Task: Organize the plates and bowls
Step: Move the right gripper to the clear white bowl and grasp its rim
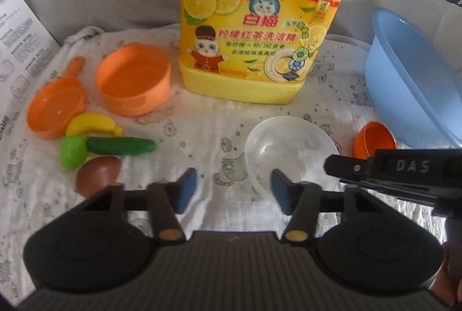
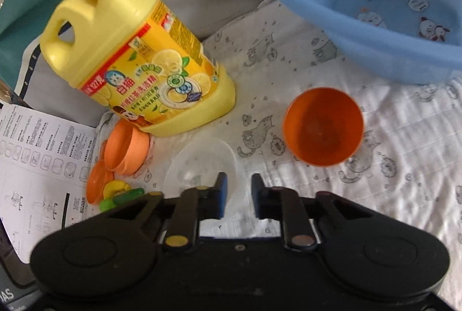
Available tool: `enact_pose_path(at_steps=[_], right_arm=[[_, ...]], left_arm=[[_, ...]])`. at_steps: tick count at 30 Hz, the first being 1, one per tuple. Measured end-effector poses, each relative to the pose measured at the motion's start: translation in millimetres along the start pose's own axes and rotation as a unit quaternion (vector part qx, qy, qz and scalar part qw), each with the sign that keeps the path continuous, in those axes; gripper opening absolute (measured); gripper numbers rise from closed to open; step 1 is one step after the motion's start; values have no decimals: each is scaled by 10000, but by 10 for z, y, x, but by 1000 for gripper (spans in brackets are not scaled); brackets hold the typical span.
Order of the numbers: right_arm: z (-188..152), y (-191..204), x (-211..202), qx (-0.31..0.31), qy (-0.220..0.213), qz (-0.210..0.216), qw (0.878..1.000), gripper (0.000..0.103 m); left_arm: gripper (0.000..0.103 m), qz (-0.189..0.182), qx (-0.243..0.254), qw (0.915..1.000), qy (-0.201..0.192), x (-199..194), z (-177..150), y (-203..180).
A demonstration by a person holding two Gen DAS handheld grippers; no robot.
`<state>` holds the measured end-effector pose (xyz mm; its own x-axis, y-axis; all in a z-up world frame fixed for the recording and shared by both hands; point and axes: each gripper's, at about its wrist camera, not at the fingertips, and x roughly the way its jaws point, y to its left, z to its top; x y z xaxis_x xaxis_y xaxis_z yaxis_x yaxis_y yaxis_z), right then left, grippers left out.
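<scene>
Left gripper jaws stand well apart over bare quilted cloth, gripping nothing. Right gripper jaws leave only a narrow gap, and I hold nothing there. The clear round plastic bowl sits at my left jaws' one o'clock, its rim just ahead of them. From my right jaws, the small glossy orange plastic bowl lies at one o'clock. Past it is the wide blue plastic basin, and the yellow pump bottle stands at eleven.

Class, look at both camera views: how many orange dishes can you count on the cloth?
3: an orange pan at far left, an orange pot beside the yellow detergent bottle, and an orange bowl near the blue basin. Others may be hidden.
</scene>
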<state>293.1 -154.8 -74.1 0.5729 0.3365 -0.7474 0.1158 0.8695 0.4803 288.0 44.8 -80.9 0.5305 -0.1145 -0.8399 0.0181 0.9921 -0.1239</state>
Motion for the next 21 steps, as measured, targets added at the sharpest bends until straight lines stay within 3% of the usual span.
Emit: enact_pose_path(at_steps=[1,6,21], right_arm=[[-10,10,22,-33,-3,-7,10000,11],[-64,52,38,-171,-42,-17,9998,7],[-434,203,-464,-539,-77,-41,9985,7]], left_arm=[[38,-33,3,10000,24,22,-6,-4],[15,-212,-2,9997,125,80,-35,-19],[14,-89,369,9993,34,-463,-314,-96]])
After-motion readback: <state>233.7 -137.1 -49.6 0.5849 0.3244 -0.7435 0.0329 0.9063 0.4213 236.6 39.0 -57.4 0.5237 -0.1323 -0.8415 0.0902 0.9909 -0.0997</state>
